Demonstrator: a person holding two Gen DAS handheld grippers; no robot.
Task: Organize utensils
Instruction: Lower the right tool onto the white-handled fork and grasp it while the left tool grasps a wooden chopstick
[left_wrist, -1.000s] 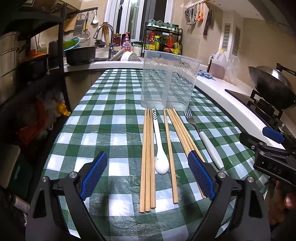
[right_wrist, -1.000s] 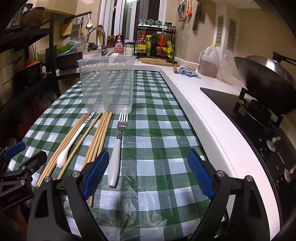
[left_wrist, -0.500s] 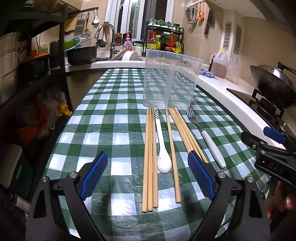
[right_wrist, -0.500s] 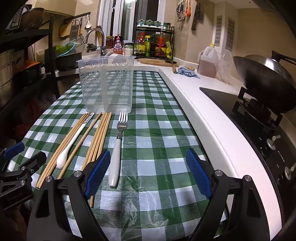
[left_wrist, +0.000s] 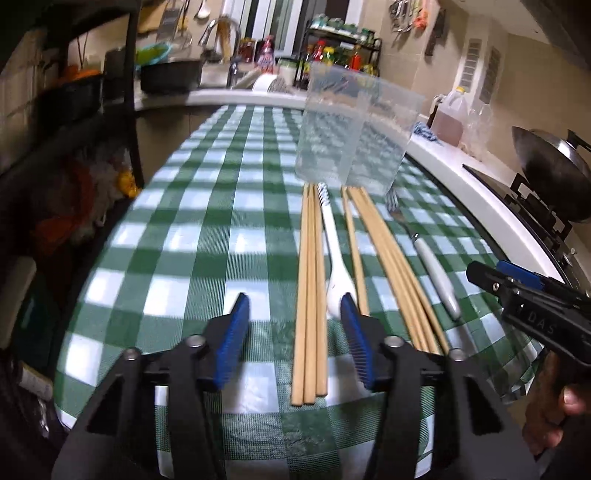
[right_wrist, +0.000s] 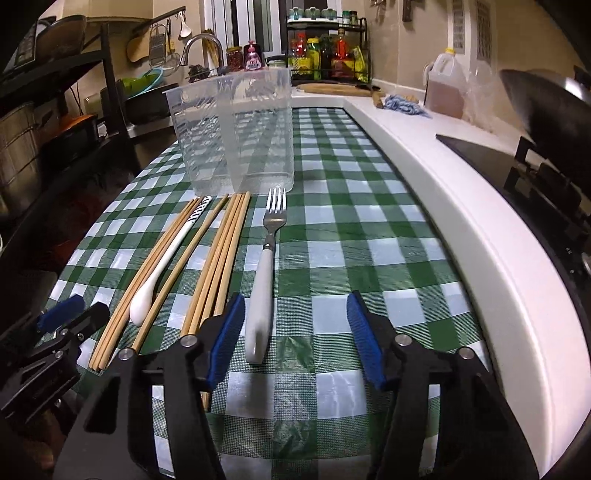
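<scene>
A clear plastic utensil holder (left_wrist: 354, 140) (right_wrist: 236, 133) stands upright on the green checked tablecloth (left_wrist: 207, 236). In front of it lie wooden chopsticks (left_wrist: 310, 288) (right_wrist: 218, 266), a white spoon (left_wrist: 336, 258) (right_wrist: 162, 266) and a white-handled fork (left_wrist: 432, 266) (right_wrist: 264, 280), all lengthwise. My left gripper (left_wrist: 293, 339) is open, low over the near ends of the left chopsticks. My right gripper (right_wrist: 295, 332) is open, with the fork handle's end just inside its left finger (right_wrist: 227, 332). Neither holds anything.
A white counter edge (right_wrist: 461, 221) runs along the right, with a stove and a dark wok (left_wrist: 554, 162) beyond it. A sink, pots and a spice rack (right_wrist: 325, 51) stand at the back. A dark shelf unit (left_wrist: 74, 110) is on the left.
Both grippers' fingers have narrowed but stay open. The left gripper has moved forward and lower over the chopsticks. The right gripper has moved forward towards the fork handle.
</scene>
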